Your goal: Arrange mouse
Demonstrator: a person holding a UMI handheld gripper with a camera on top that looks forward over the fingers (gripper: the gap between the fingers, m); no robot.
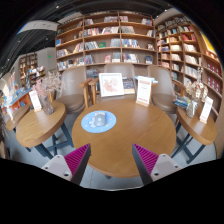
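Note:
A round wooden table [125, 138] stands just ahead of my fingers. On its left part lies a round light-blue mouse pad [98, 122] with a small grey mouse [97, 119] on it. My gripper [112, 160] is open and empty, held above the table's near edge, with the mouse well beyond the left finger [70, 160]. The right finger [152, 160] shows its magenta pad. Nothing is between the fingers.
Display signs stand at the table's far side: a picture card [111, 84] and a white sign [144, 91]. Other wooden tables stand left [35, 125] and right [200, 122]. Chairs [72, 85] and tall bookshelves [105, 40] fill the background.

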